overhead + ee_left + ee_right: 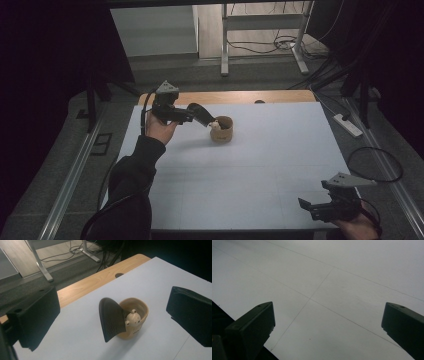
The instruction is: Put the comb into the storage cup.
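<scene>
Where left gripper's (113,322) jaws gape, tan cup (136,315) just beyond

The person's left forearm, in a dark sleeve (131,175), reaches forward from the bottom of the high view, and the left hand (160,127) grips the left hand-held gripper (199,116) from below, raised above the counter (240,190) with its nose pointing to the person's right. In the left gripper view its two black jaws stand wide apart. The right hand (357,227) sits low at the near right corner, holding the right hand-held gripper (311,206) with its grey three-cornered plate on top and its nose aimed leftward. In the right gripper view its jaws are spread wide, with nothing between them.
</scene>
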`<state>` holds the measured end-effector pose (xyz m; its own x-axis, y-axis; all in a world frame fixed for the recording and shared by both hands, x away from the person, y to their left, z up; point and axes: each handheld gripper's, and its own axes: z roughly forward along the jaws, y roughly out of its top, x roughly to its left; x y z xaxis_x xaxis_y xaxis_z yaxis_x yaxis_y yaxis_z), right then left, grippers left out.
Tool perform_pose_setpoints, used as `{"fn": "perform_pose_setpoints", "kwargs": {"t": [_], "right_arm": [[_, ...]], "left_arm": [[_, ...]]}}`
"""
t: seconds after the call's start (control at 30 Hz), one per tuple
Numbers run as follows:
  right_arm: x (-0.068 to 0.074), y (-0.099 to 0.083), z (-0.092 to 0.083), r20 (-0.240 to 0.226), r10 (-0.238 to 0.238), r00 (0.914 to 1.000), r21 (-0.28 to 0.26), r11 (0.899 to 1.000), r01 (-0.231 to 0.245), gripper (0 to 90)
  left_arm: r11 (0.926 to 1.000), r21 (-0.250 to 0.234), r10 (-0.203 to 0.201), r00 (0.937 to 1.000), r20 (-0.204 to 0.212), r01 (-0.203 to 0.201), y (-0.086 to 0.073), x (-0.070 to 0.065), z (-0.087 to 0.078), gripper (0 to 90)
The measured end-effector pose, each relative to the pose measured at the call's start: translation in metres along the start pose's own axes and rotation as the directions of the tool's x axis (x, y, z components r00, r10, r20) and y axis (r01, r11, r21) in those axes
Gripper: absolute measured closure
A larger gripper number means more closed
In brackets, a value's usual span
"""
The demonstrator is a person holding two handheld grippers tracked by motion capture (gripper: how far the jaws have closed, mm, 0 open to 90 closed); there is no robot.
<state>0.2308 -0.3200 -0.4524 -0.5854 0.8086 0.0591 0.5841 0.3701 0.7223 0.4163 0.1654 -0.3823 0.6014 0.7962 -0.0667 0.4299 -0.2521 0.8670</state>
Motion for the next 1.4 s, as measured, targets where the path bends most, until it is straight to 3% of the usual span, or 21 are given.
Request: {"fn": "perform_pose_setpoints", "kwargs": {"t": [1.4], "right_arm": [[0.002,0.000,0.001,0.003,-0.017,0.9999,0.011,1.000,0.017,0.0]], "left_arm": [[0.9967,-0.019,-0.079,0.9969,0.010,0.079,-0.037,0.004,-0.022,0.0]]}}
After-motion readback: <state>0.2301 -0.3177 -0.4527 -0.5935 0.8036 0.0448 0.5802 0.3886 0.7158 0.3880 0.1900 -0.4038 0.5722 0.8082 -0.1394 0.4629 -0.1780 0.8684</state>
